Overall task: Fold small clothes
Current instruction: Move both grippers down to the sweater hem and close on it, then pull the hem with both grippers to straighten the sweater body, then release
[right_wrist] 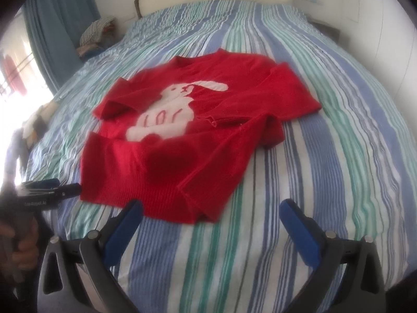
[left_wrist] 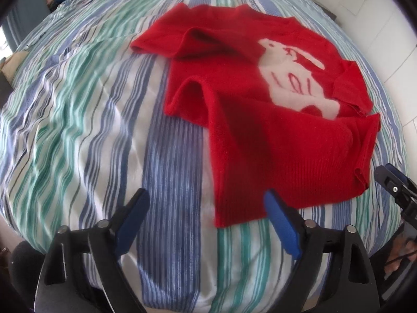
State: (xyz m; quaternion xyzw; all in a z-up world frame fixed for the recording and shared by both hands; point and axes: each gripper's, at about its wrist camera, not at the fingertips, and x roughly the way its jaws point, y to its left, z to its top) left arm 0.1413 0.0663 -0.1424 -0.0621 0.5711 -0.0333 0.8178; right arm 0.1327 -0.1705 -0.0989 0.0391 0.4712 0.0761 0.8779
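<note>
A: As the left wrist view showed, the red sweater [left_wrist: 260, 109] lay on the striped bed [left_wrist: 91, 117], hem just ahead of the left gripper [left_wrist: 206, 203], jaws apart.

B: In the right wrist view, the right gripper [right_wrist: 211, 211], jaws apart, faced the sweater's near hem, about equally near.

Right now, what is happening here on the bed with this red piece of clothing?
A person holds a gripper in each hand over a small red sweater with a white rabbit on it. It lies on the striped bed cover, both sleeves already folded in. The left gripper and the right gripper are both open at the sweater's near hem, holding nothing. The bottom hem is not yet folded up.
</note>
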